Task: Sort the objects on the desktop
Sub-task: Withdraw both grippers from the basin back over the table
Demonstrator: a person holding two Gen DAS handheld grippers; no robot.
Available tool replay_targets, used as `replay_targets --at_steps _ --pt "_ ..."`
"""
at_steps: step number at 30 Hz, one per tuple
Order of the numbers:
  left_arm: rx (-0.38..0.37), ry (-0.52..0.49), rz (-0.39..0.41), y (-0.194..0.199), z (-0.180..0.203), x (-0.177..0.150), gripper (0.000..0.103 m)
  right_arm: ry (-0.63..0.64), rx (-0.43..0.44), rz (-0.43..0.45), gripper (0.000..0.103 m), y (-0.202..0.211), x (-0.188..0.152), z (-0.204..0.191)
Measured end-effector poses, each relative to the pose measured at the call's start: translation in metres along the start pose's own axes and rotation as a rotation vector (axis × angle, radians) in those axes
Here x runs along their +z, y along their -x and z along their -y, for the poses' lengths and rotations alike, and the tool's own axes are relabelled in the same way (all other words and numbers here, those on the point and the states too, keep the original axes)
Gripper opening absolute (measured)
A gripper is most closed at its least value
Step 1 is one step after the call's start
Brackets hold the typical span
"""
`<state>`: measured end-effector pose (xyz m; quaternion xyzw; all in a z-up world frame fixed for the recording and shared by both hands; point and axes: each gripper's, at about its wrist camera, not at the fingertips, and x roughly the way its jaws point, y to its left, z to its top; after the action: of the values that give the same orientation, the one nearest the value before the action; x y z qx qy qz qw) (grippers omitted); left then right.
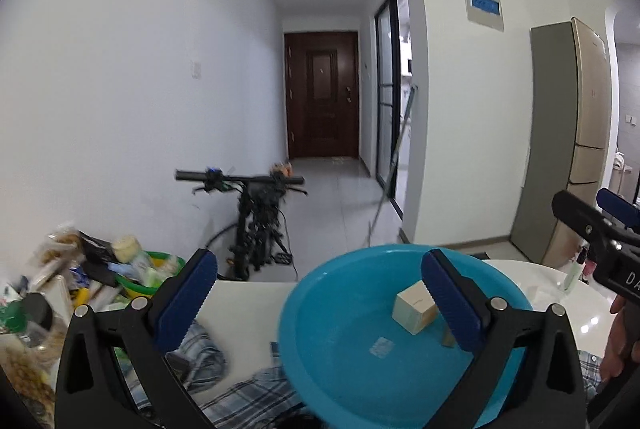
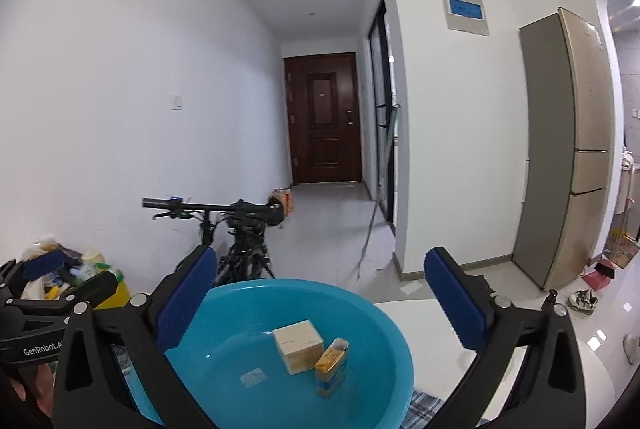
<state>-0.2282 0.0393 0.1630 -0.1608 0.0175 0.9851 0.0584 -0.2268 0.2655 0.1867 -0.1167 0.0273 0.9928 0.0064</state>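
Observation:
A blue plastic basin point(image 1: 360, 361) stands on a white table over a plaid cloth; it also shows in the right wrist view point(image 2: 360, 369). In it lie a cream box point(image 1: 414, 309) point(image 2: 298, 343) and a small yellow carton point(image 2: 331, 363), mostly hidden behind my finger in the left wrist view. My left gripper point(image 1: 320, 293) is open and empty, just above the basin's near side. My right gripper point(image 2: 320, 301) is open and empty, over the basin's near rim. Each gripper shows at the edge of the other's view.
A green bowl point(image 1: 160, 269) heaped with packets and bottles sits at the left. A plaid cloth point(image 1: 240, 397) lies under the basin. A small bottle point(image 1: 574, 271) stands at the right on the white table point(image 1: 532, 281). Beyond are a bicycle point(image 2: 236, 229) and a fridge point(image 2: 572, 149).

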Motion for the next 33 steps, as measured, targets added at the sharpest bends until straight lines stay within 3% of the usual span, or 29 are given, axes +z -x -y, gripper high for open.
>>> replay_targets --at_steps 9,19,28,33 --pt "-0.014 -0.026 0.041 0.08 -0.003 -0.012 0.103 0.193 -0.05 0.037 0.103 0.077 -0.001 -0.026" --pt "0.01 -0.027 0.078 0.16 -0.007 -0.044 0.103 0.137 0.005 0.065 0.103 0.156 -0.036 -0.021" --pt "0.013 -0.059 0.048 0.17 0.003 -0.066 0.103 0.119 0.007 0.054 0.103 0.177 -0.05 -0.019" --pt "-0.036 0.012 -0.103 0.15 -0.001 -0.118 0.103 0.098 0.026 -0.027 0.103 0.177 -0.088 -0.016"
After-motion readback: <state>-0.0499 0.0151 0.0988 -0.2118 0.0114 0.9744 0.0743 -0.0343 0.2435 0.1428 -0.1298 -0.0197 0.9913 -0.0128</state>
